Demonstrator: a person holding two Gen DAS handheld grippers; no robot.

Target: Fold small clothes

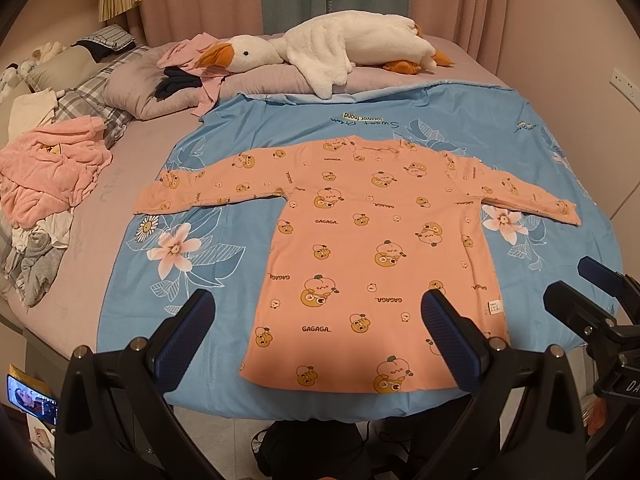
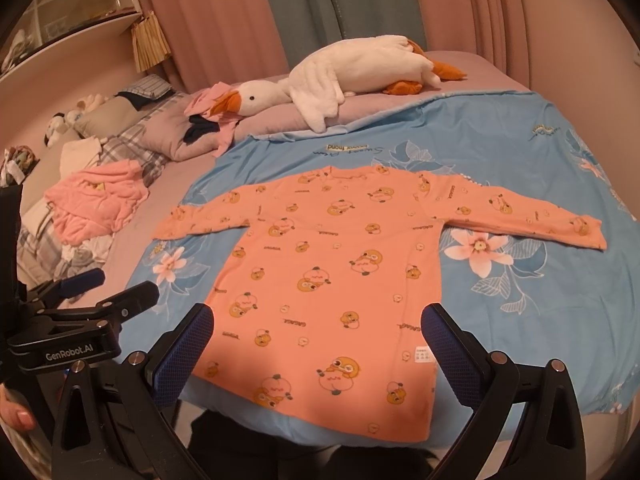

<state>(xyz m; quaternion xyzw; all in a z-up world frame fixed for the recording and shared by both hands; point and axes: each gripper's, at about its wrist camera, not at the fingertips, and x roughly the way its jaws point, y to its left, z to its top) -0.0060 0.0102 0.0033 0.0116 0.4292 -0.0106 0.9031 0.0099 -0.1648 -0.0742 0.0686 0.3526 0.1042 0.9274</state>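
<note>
Shirt [image 1: 372,240] lies flat on blue sheet [image 1: 224,280], hem toward the cameras, collar toward the goose [image 1: 340,46], both sleeves spread sideways. Small label shows near the right hem. No fold visible yet; judged to be the start of the task.

Risks, as judged from this layout:
- Thin knit on a smooth sheet: a pinch at a sleeve or hem may catch the sheet as well, and the lift would drag the sheet and skew the shirt.
- Pinching only one layer would let front and back slide apart and leave a crooked crease.
- Hem sits close to the near bed edge; a pull toward the person could slide the shirt off.
- Uneven lift between the two sides would fold the body off its midline.
- Pink pile [image 1: 52,168] on the left is well apart from the left sleeve, so little chance of snagging it.

Left gripper [image 1: 316,316]: jaws wide apart, holding nothing, hovering over the hem, pointing along the shirt toward the collar. Right gripper [image 2: 318,330]: likewise spread, empty, above the hem and just beside the left one. Neither appears to touch the fabric, though the exact gap cannot be told. A fingertip [image 2: 18,416] shows at the lower left of the right view.
</note>
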